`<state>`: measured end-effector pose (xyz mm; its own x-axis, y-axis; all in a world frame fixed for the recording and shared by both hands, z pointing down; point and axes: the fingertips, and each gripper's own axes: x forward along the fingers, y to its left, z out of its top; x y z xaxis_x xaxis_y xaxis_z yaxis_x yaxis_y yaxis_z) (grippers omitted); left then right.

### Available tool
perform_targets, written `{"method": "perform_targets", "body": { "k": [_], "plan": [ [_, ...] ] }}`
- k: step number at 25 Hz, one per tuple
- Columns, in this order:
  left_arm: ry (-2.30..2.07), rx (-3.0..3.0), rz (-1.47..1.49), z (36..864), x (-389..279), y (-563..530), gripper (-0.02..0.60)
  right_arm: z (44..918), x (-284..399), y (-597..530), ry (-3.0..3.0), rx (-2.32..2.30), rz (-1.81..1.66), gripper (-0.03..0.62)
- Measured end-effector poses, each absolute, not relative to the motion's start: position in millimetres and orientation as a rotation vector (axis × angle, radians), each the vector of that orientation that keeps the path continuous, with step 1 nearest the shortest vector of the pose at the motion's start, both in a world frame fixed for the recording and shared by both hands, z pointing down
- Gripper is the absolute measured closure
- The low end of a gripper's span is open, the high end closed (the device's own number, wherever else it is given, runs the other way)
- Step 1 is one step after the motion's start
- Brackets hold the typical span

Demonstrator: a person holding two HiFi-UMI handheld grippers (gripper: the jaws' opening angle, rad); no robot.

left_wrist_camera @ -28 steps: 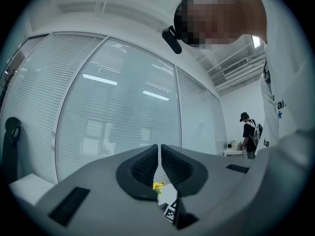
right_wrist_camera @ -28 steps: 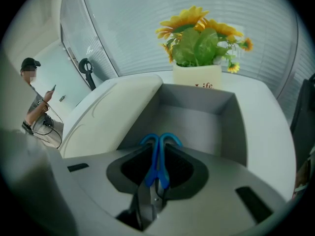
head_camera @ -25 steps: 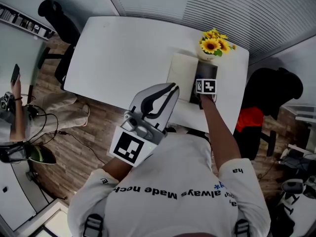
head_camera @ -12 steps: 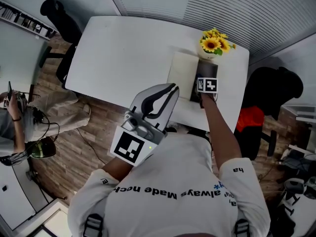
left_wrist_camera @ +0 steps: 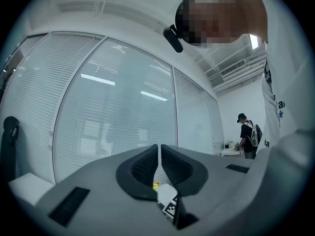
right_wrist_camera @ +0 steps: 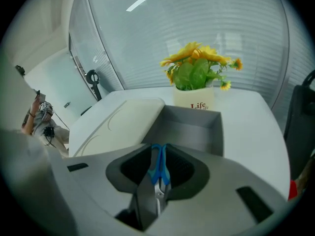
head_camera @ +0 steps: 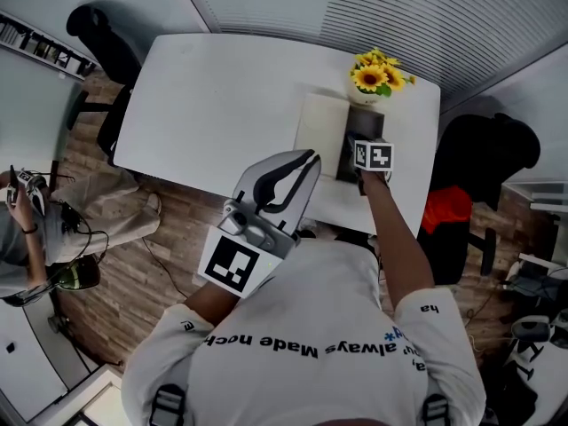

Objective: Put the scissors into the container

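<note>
The scissors (right_wrist_camera: 159,168) have blue handles and sit between the pads of my right gripper (right_wrist_camera: 160,149), handles toward the tips and blades toward the camera. The jaws have just been closing a little, and the pads appear to press on the scissors. Just beyond the tips is the open grey container (right_wrist_camera: 197,132), its inside bare where it shows. In the head view my right gripper (head_camera: 366,147) hangs over the container (head_camera: 355,131), its tips hidden under its marker cube. My left gripper (head_camera: 311,156) is held near my chest, shut and holding nothing, its pads (left_wrist_camera: 147,168) almost touching.
A cream lid or board (head_camera: 318,122) lies left of the container on the white table (head_camera: 222,96). A pot of yellow sunflowers (right_wrist_camera: 199,77) stands just behind the container. Black chairs stand at the table's left and right ends. A person stands on the floor at far left.
The right gripper's marker cube has risen slightly over the container. The head view has shifted a little. The person at far left lowered an arm. The left gripper stayed still.
</note>
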<state>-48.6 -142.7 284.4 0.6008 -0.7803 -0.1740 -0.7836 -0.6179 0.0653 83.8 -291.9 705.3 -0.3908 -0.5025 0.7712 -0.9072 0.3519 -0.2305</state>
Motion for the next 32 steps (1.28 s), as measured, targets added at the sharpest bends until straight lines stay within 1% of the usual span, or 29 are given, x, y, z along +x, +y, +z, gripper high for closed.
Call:
{"method": "perform_targets", "body": {
  "k": [10,18,32],
  "plan": [
    [1.343,-2.819,0.317,283.1,-43.3,-144.0,0.545,671.3,87.5,-284.3,-2.133,1.231,0.716,0.511],
    [1.309,-2.837,0.322,282.0,-36.1,-146.6,0.545,627.3,87.0,-275.6,-2.212,1.231,0.562,0.522],
    [1.289,-2.851,0.318,283.9,-31.8,-150.8,0.560,565.8,85.9,-258.4,-2.324,1.250,0.451,0.531]
  ]
}}
